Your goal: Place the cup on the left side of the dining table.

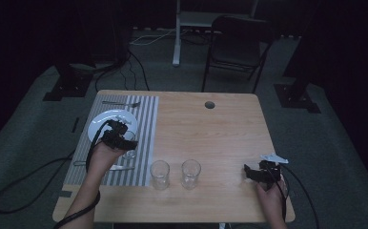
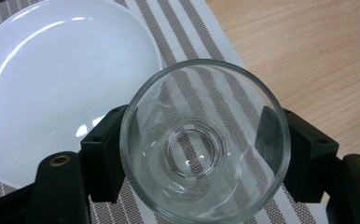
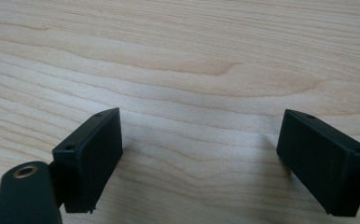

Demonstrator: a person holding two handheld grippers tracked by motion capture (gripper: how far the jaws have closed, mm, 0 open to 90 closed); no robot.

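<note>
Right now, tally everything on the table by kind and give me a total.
Glasses: 3, the held glass and two standing glasses
Plate: 1
Placemat: 1
Cutlery: 2, a fork and a half-hidden piece, kind unclear
Total: 7

Two glasses (image 1: 160, 173) beside striped placemat (image 1: 146, 129)

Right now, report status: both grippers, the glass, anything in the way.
Left gripper shut on glass over striped placemat, beside white plate. Right gripper open, over bare table. Nothing obstructing.
</note>
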